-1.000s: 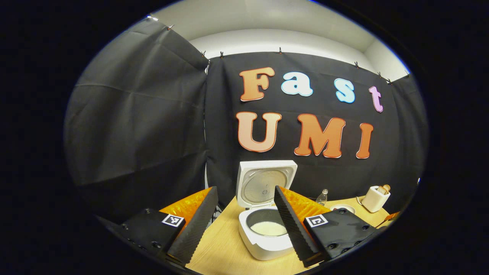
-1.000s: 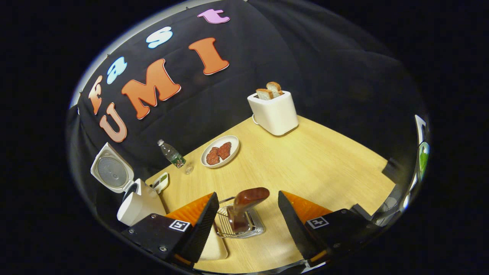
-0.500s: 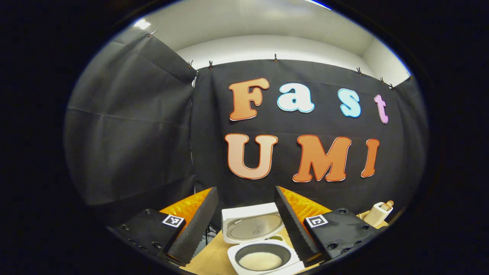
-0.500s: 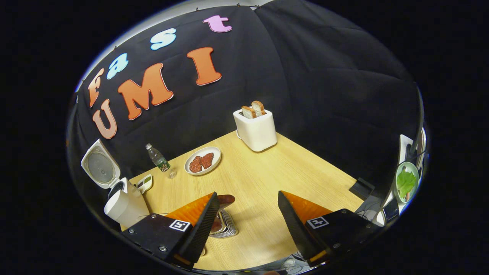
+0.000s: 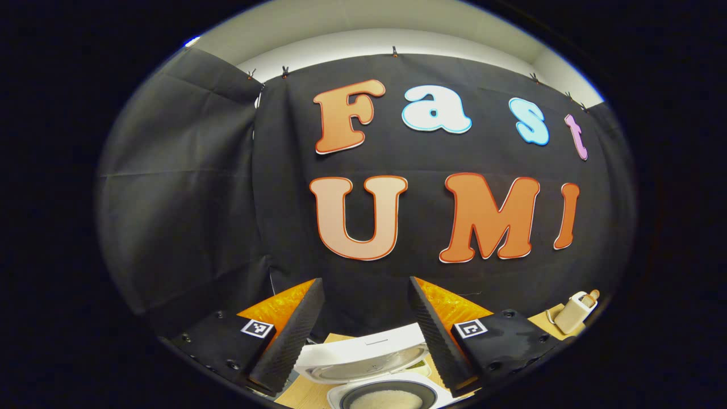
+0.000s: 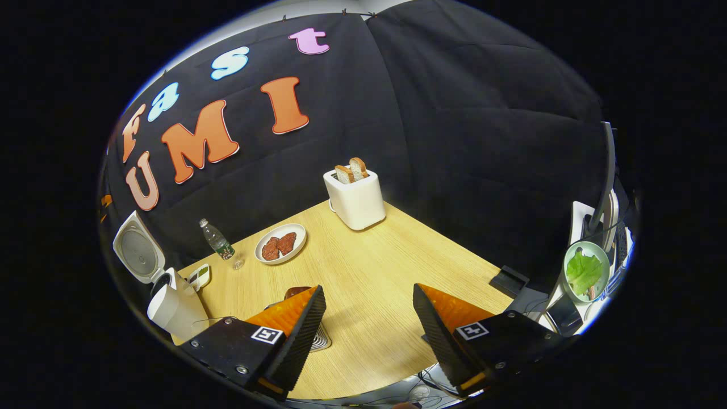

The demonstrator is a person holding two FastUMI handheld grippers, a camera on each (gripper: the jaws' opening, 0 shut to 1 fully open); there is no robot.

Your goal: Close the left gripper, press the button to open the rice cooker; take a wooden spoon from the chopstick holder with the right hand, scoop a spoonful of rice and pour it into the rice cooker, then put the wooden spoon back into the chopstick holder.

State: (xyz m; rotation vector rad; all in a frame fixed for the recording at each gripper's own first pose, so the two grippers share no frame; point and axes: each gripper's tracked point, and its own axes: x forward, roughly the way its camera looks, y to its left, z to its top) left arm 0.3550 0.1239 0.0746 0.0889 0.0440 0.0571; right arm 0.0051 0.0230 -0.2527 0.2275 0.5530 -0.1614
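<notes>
Your wooden table (image 6: 397, 267) carries everything. The rice cooker (image 6: 170, 307) stands at its far left corner with the lid up, and in the left gripper view you see white rice in its pot (image 5: 389, 397). The white toaster (image 6: 356, 199) with two bread slices is at the back. Your left gripper (image 5: 363, 332) is spread wide and holds nothing; your right gripper (image 6: 369, 335) also is spread and empty. The chopstick holder (image 6: 319, 341) is partly hidden behind its left finger, with the wooden spoon (image 6: 295, 291) showing just above
</notes>
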